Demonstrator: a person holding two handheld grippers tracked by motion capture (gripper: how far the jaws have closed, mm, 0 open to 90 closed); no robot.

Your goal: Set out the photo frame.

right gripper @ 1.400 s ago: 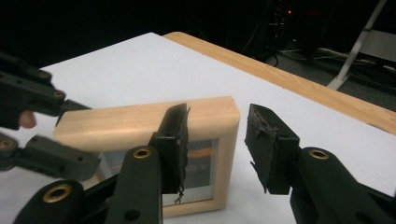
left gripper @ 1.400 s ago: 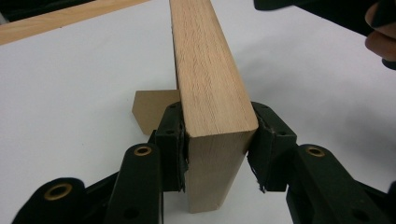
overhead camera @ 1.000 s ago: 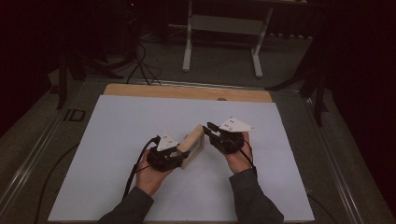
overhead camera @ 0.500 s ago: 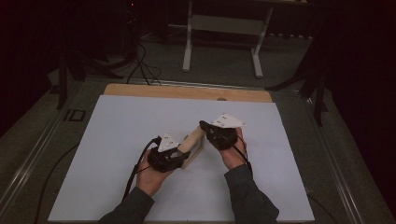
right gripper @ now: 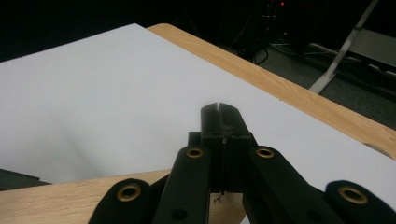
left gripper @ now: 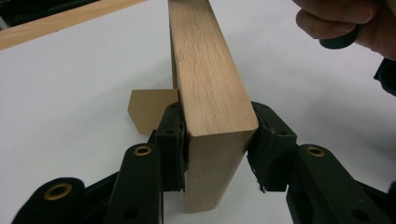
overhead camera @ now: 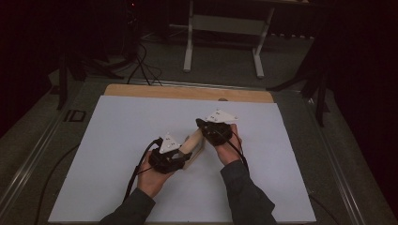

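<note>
A pale wooden block (left gripper: 210,93) stands on edge on the white sheet, clamped at its near end by my left gripper (left gripper: 215,128), one black pad on each side face. From above, the block (overhead camera: 195,143) runs up and to the right from the left gripper (overhead camera: 184,157). My right gripper (overhead camera: 202,125) hovers over the block's far end. Its jaws (right gripper: 219,109) are shut, with nothing visible between them, and the block's top (right gripper: 70,200) lies just beneath. A small flat tan piece (left gripper: 149,109) lies on the sheet behind the left jaw.
The white sheet (overhead camera: 117,140) covers most of a wooden table whose bare edge (overhead camera: 187,92) shows at the back. A hand (left gripper: 345,23) holding the right gripper's handle is close at the upper right of the left gripper view. Metal stand legs (overhead camera: 220,47) rise beyond the table.
The right gripper has shifted a little to the left, over the block's far end. The left gripper and the block have stayed put.
</note>
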